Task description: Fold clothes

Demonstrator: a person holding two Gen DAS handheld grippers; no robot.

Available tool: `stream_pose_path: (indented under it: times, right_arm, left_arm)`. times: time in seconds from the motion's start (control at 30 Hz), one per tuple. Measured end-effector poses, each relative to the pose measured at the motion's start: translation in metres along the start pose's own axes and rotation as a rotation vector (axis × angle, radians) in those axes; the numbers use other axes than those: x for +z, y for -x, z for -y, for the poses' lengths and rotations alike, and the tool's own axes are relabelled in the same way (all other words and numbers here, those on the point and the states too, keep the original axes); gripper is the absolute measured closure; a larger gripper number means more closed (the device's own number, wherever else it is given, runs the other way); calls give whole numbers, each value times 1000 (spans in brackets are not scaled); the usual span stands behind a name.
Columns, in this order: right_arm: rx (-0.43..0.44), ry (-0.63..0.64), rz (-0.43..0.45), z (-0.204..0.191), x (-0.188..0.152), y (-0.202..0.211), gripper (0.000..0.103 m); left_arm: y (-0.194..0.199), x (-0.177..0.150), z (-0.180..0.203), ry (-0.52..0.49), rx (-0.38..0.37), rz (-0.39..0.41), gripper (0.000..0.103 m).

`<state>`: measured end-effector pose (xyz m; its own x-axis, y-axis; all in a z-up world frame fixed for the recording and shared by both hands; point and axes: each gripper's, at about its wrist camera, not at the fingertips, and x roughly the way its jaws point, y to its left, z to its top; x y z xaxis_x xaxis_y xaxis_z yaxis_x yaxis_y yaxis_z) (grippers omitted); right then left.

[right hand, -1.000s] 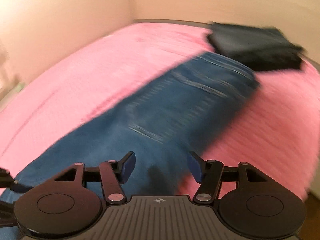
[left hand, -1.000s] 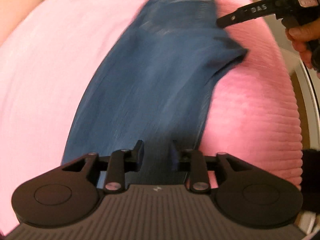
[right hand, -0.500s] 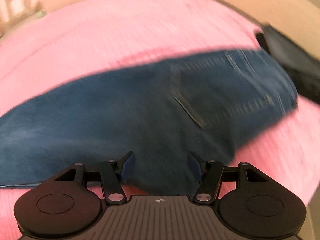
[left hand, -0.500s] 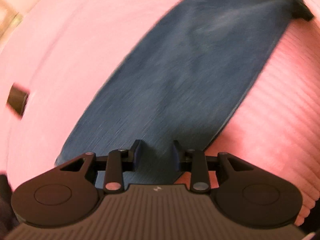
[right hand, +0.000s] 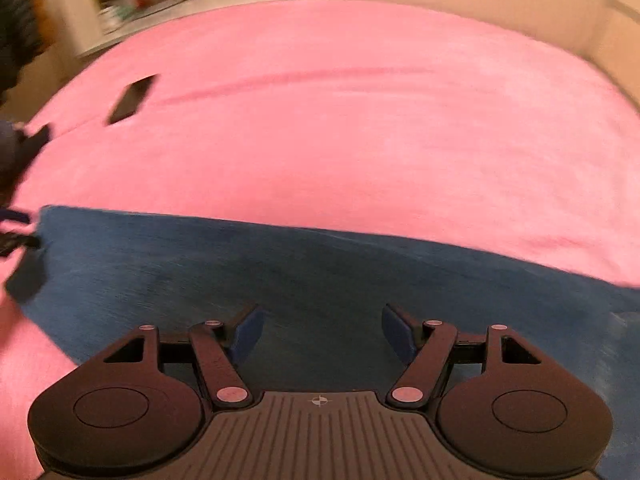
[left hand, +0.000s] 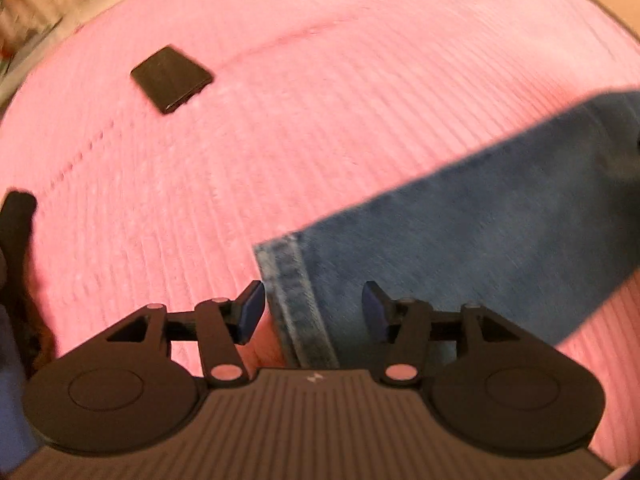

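Note:
Blue jeans lie flat on a pink ribbed bedspread. In the left wrist view the stitched leg hem runs between my open left gripper's fingers, just above the cloth. In the right wrist view the jeans stretch as a long band across the frame. My right gripper is open over their middle, holding nothing. The left gripper's dark tip shows at the jeans' left end.
A small flat black object lies on the bedspread, away from the jeans; it also shows in the right wrist view. A beige wall bounds the far side. Dark clothing shows at the left edge.
Both grippers swung along the jeans: the left went from mid-leg to the hem and opened wider, the right from the pocket area to the middle. Both views are blurred by motion.

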<state>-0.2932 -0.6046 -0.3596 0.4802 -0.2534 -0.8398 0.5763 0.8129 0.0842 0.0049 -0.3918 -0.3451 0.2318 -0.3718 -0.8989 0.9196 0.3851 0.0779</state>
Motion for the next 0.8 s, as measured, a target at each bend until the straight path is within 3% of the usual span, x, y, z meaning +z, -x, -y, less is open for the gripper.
stream_pose_path:
  times: [0.03, 0.07, 0.1, 0.23, 0.4, 0.63, 0.7, 0.8]
  right_arm:
    - [23, 13, -8, -6, 4, -8, 34]
    - [32, 11, -12, -8, 6, -17, 34]
    - [37, -9, -21, -11, 6, -26, 34]
    - [52, -88, -49, -22, 8, -57, 34]
    - [69, -135, -32, -32, 11, -55, 34]
    - [87, -127, -25, -36, 9, -56, 34]
    - [100, -169, -21, -25, 6, -50, 34]
    - [20, -225, 21, 10, -3, -31, 34]
  left_arm:
    - [-3, 1, -6, 10, -19, 6, 58]
    - [-7, 4, -10, 16, -40, 14, 69]
    - [-9, 5, -13, 14, -44, 13, 74]
    - [-12, 4, -24, 24, -52, 20, 89]
    - [6, 7, -29, -28, -31, 106, 90]
    - [-18, 13, -20, -47, -7, 15, 90]
    - [-13, 14, -21, -34, 14, 8, 82]
    - [2, 11, -20, -31, 66, 21, 81]
